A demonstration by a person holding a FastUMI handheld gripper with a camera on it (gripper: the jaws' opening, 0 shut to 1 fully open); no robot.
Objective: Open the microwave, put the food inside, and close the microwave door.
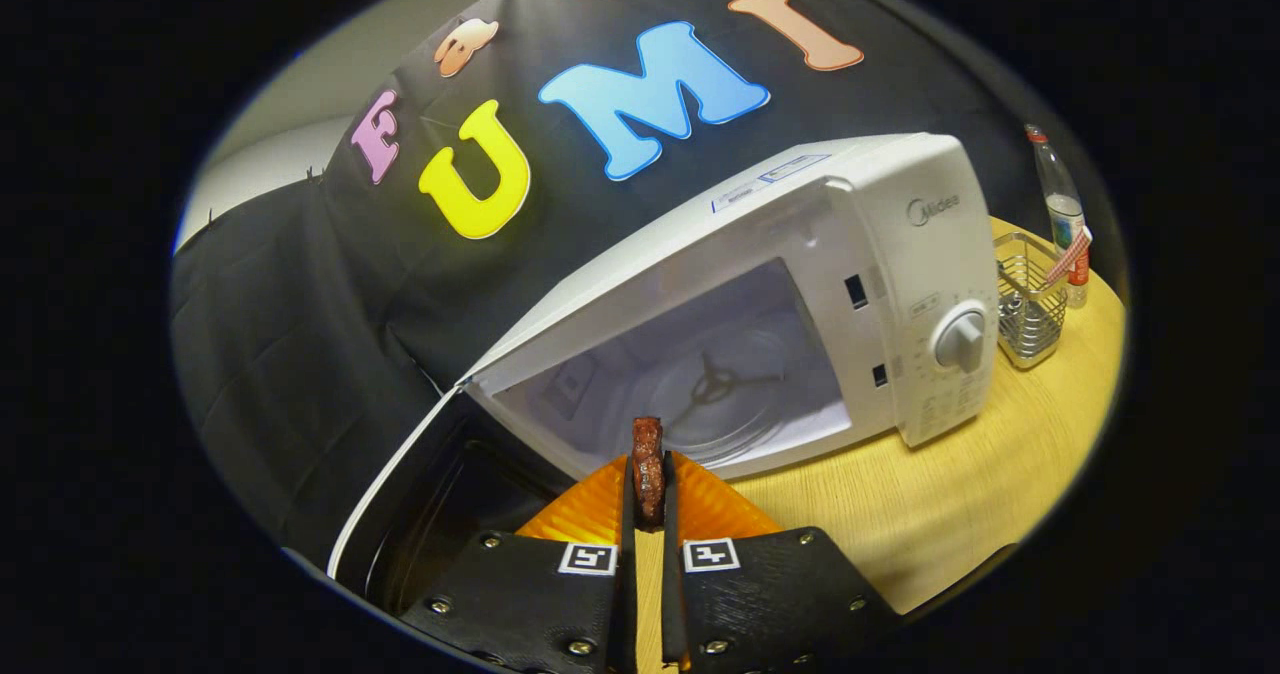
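Note:
A white microwave stands on the wooden table with its door swung wide open to the left. Its cavity shows the glass turntable. My gripper is shut on a dark brown piece of food, which sticks up upright between the fingertips. Right under the fingers lies an orange ribbed plate. The food hangs just in front of the cavity's lower front edge.
To the right of the microwave stands a wire basket, and behind it a clear bottle with a red cap. Bare wooden tabletop stretches in front of the microwave's control panel with its round knob.

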